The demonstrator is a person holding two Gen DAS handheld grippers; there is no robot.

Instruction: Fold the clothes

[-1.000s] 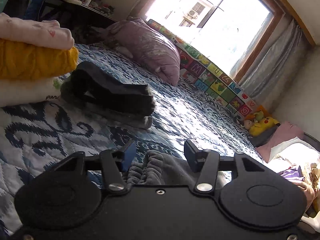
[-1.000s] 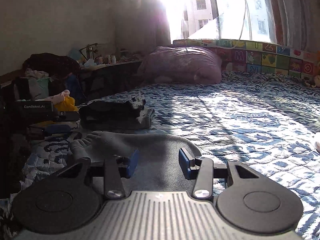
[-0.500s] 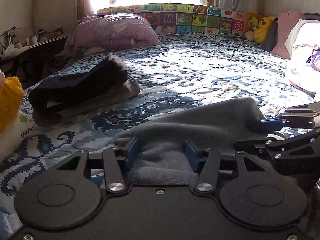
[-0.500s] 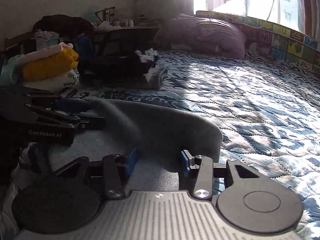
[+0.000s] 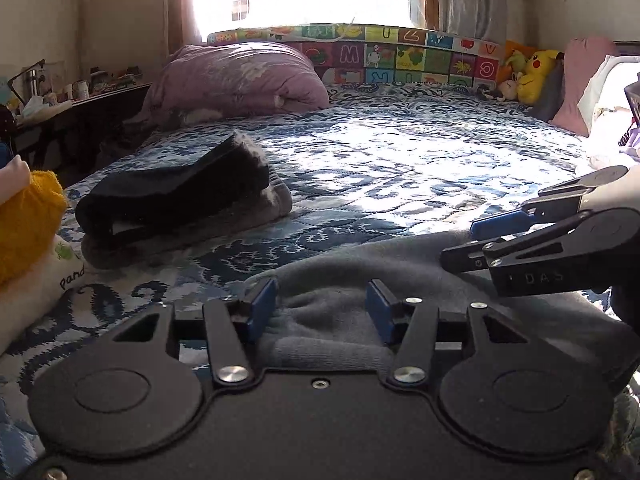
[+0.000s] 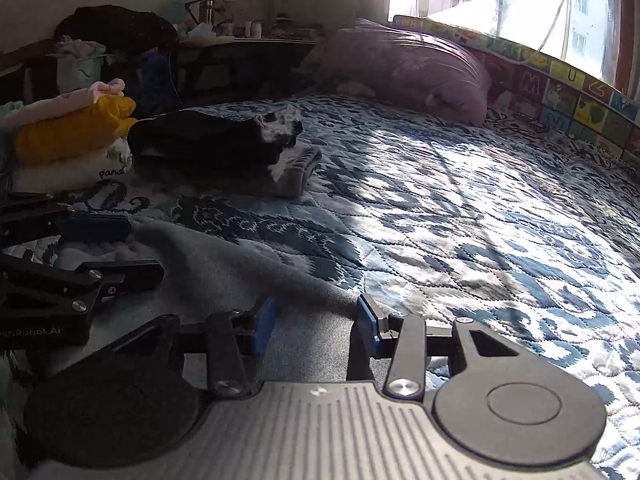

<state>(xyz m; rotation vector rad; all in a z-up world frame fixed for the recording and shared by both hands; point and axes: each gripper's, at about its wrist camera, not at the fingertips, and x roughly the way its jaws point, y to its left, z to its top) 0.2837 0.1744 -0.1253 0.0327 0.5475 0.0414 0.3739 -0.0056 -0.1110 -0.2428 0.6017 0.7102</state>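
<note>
The left gripper (image 5: 322, 304) is sitting low over the near edge of the grey garment (image 5: 360, 276), its blue pads spread apart with a bunched ridge of cloth lying between them; neither pad is pressing the cloth, so it is gripping nothing. The right gripper (image 6: 314, 318) is doing much the same further along the same edge: jaws parted, grey cloth under and between them, no pinch that I can make out. Each gripper is showing up at the side of the other's view, so they are working close together on one hem.

The garment is lying flat on the bed (image 5: 400, 168), spreading away from both grippers toward the quilt's open middle. Beyond it a folded dark pile (image 5: 176, 196) is resting on a grey piece, and just beside that a stack with a yellow knit (image 6: 72, 128) on a white item.

To my eye the step is taking hold of the near edge for a fold. Doing it well means closing both grippers on a single clean layer, level with each other, not on that bunched ridge, which would carry a crease into the fold. I would be keeping the two well enough apart to hold the edge taut, then lifting together and laying it straight across, clear of the finished piles.
</note>
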